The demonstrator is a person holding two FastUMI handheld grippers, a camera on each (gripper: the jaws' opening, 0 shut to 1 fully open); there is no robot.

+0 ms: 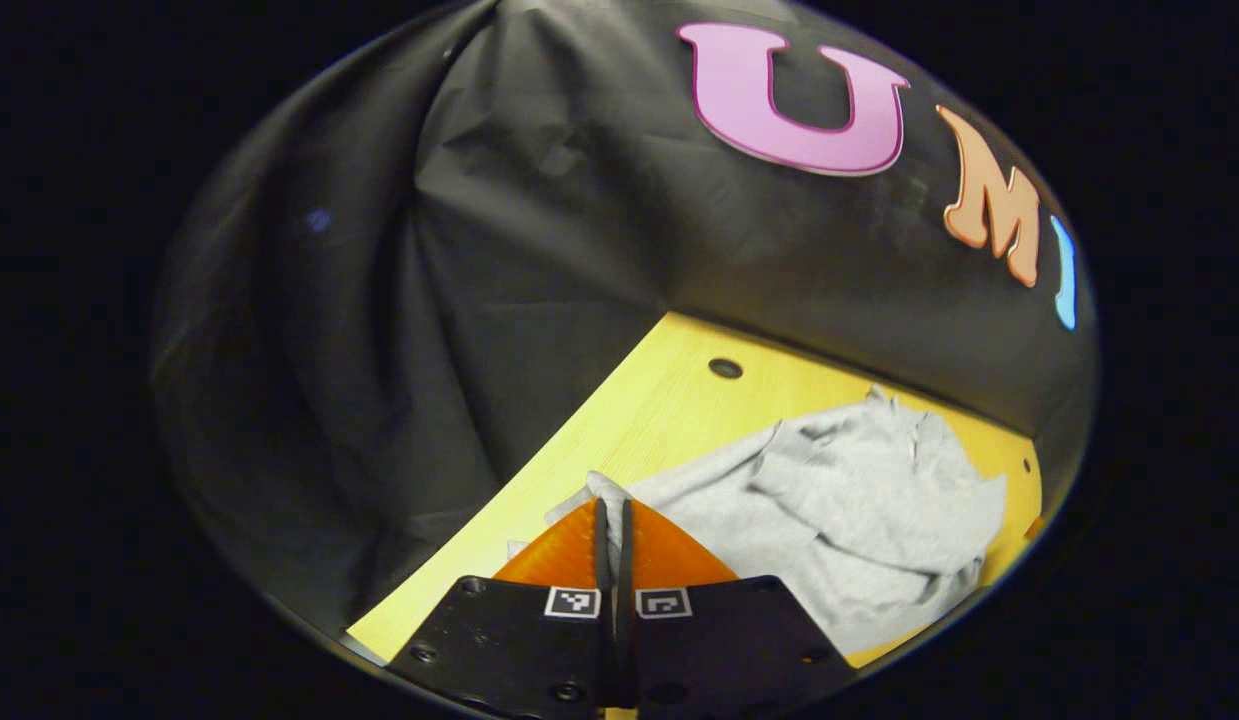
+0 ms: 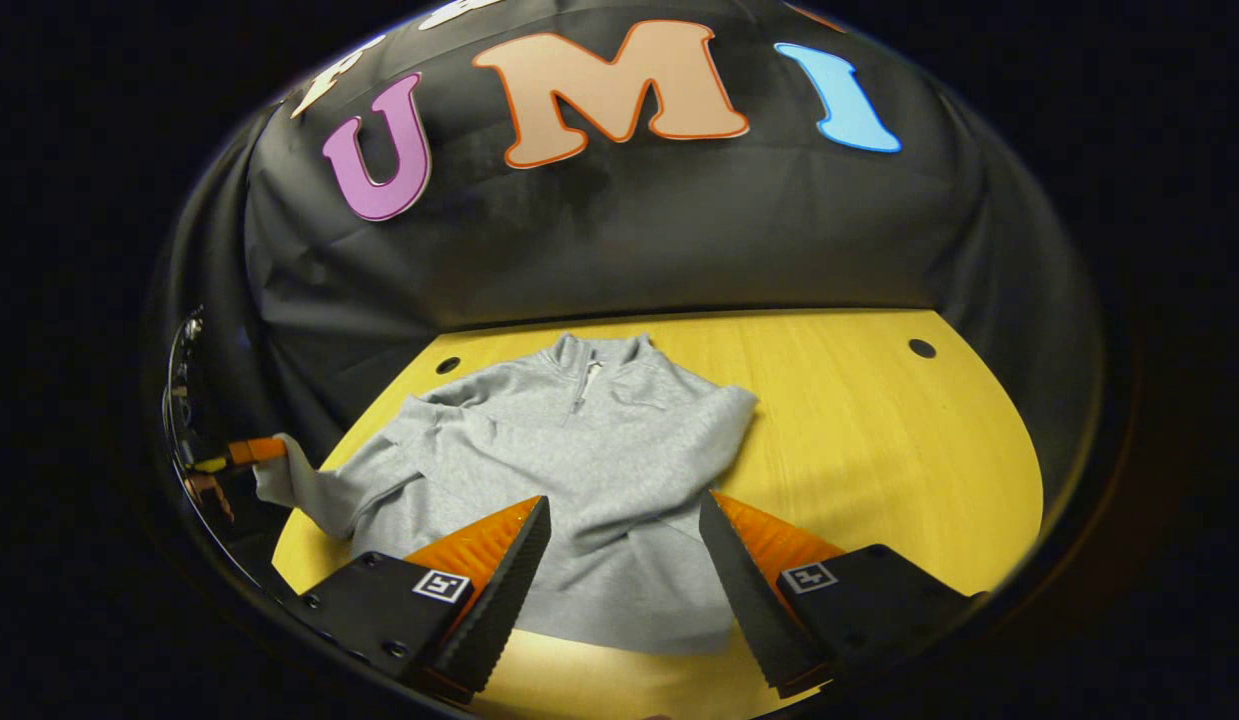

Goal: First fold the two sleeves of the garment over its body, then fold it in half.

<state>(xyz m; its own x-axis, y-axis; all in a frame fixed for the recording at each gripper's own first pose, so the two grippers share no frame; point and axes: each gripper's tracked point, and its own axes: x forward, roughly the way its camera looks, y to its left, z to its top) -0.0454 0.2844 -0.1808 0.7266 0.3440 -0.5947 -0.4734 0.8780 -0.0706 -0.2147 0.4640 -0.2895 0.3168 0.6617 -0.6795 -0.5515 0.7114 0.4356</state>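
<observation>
While one grey sweater (image 2: 589, 470) lies spread on the yellow table (image 2: 879, 440), collar toward the black cloth wall (image 2: 629, 250), the left tongs (image 1: 613, 520) are pressed together on the cuff of its one outstretched sleeve (image 2: 309, 490), at the table's edge. In the right gripper view, those tongs (image 2: 254, 452) show far off, pinching that cuff. The other sleeve lies folded across the body. The right tongs (image 2: 624, 530) are spread wide, poised over the sweater's lower part. Two round holes (image 2: 921, 348) mark the table.
</observation>
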